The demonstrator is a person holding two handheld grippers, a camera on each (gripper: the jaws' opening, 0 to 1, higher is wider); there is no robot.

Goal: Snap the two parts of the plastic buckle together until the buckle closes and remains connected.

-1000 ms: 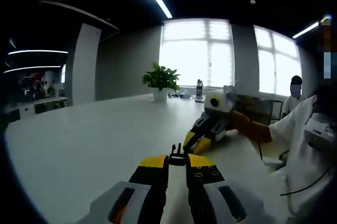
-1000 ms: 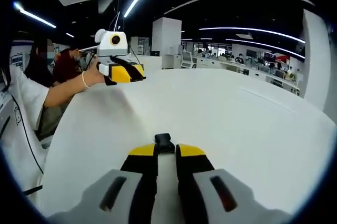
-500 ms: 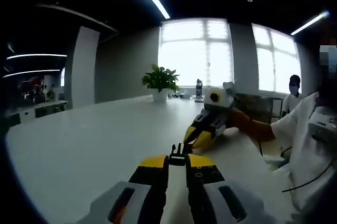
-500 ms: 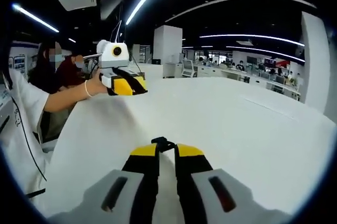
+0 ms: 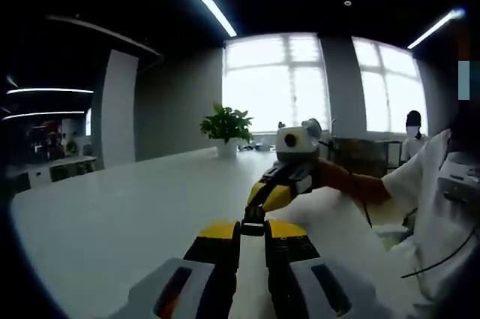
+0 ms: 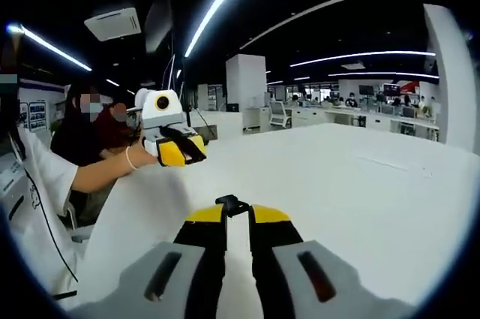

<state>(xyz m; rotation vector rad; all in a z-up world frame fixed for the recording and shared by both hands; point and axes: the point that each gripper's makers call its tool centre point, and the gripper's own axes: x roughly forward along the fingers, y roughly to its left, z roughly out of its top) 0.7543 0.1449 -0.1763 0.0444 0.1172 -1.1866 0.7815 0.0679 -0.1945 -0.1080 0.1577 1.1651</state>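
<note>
I've got a buckle half pinched at my left gripper tips, the other half clamped in the right gripper – alignment step; next, bring tips together squarely and push until they click

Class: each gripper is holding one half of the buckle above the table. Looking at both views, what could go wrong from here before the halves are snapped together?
1. Each buckle half is pinched only at the fingertips, so it might twist or slip under pushing force.
2. The right gripper approaches the left gripper at an angle; misaligned halves may jam.
3. A dropped half could bounce off the white table.
</note>
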